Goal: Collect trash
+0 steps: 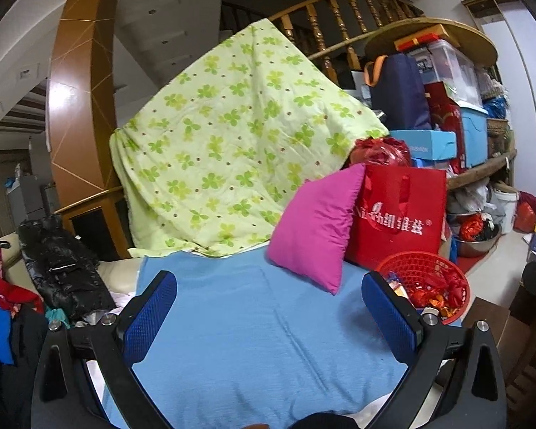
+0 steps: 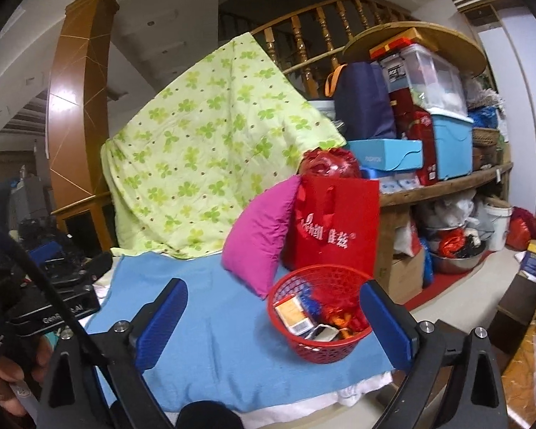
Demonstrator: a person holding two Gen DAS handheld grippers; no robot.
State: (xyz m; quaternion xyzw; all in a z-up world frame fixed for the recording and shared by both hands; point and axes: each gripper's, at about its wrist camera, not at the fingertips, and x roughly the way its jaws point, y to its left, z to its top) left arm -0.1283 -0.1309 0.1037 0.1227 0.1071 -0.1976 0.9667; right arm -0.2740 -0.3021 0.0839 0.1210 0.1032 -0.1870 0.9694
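Only the right wrist view showed the red basket [image 2: 321, 321] whole, wrappers inside; both the left gripper [image 1: 268, 318] and right gripper [image 2: 278, 325] were spread wide, empty.

left gripper [image 1: 269, 316] with blue-padded fingers spread wide and nothing between them, aimed slightly downward, right gripper [image 2: 273, 321] likewise wide apart and empty, a hand [image 2: 3, 375] gripping a handle at the right wrist view's lower left
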